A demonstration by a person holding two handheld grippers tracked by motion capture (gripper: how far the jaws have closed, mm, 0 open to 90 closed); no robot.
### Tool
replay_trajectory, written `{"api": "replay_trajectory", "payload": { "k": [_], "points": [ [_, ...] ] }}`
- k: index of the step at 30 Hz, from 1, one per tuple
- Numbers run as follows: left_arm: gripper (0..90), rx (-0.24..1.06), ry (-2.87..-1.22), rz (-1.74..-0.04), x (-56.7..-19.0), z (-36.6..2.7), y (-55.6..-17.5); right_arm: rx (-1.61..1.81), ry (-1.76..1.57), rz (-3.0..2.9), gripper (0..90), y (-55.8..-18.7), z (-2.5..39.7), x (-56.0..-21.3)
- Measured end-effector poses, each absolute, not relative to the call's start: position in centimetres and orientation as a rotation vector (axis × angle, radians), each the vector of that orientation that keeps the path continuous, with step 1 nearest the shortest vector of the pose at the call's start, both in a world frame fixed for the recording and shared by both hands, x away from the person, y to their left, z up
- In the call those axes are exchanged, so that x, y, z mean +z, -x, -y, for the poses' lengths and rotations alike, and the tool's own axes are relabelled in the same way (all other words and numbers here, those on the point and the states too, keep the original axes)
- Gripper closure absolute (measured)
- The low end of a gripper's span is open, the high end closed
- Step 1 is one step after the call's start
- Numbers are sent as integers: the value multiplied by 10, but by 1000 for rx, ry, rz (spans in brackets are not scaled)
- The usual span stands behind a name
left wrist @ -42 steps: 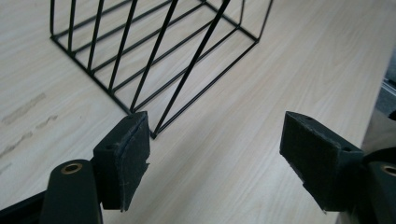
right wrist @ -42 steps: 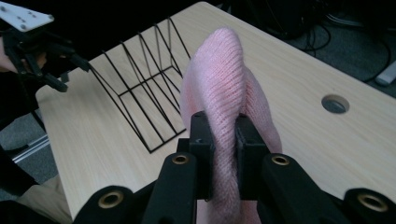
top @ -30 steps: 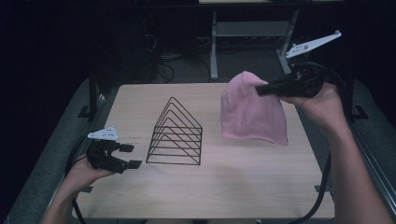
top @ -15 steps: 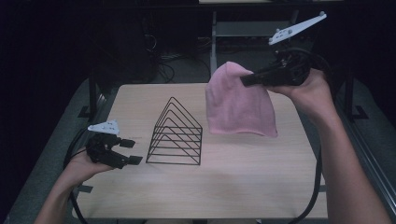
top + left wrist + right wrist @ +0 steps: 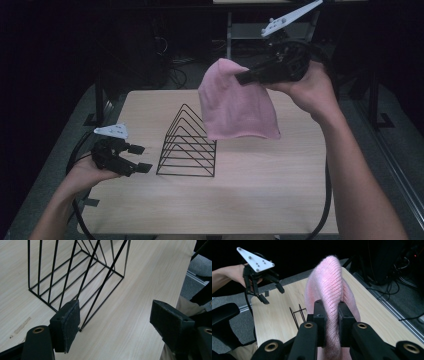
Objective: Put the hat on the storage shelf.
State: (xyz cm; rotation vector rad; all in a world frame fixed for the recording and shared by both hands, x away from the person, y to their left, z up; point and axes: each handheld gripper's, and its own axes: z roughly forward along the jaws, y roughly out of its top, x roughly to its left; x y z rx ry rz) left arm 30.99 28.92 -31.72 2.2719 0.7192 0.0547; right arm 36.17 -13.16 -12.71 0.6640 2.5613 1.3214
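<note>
A pink knit hat (image 5: 235, 102) hangs in the air above the table, to the right of and partly over a black wire rack (image 5: 189, 142). My right gripper (image 5: 245, 77) is shut on the hat's top edge; the knit (image 5: 329, 290) is pinched between its two jaws. The hat's lower hem hangs clear of the table. My left gripper (image 5: 141, 158) is open and low at the table's left front, just left of the rack, with nothing between its pads (image 5: 67, 322). The rack's near corner (image 5: 82, 327) stands close to the left pad.
The light wooden table (image 5: 270, 185) has bare room at the front and right of the rack. Its left edge runs close behind my left hand (image 5: 85, 172). Dark floor, cables and a metal stand (image 5: 230, 30) lie beyond the far edge.
My right gripper has carried the hat up and to the left, from over the table's right side toward the rack. The left gripper has stayed about where it was.
</note>
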Motion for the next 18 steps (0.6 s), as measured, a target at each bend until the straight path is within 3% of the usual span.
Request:
{"api": "replay_trajectory", "payload": {
  "k": [18],
  "points": [
    [242, 88, -2240, -716, -305, -293, -315, 1319, -559, -2594, 802, -368, 86, -110]
  ]
}}
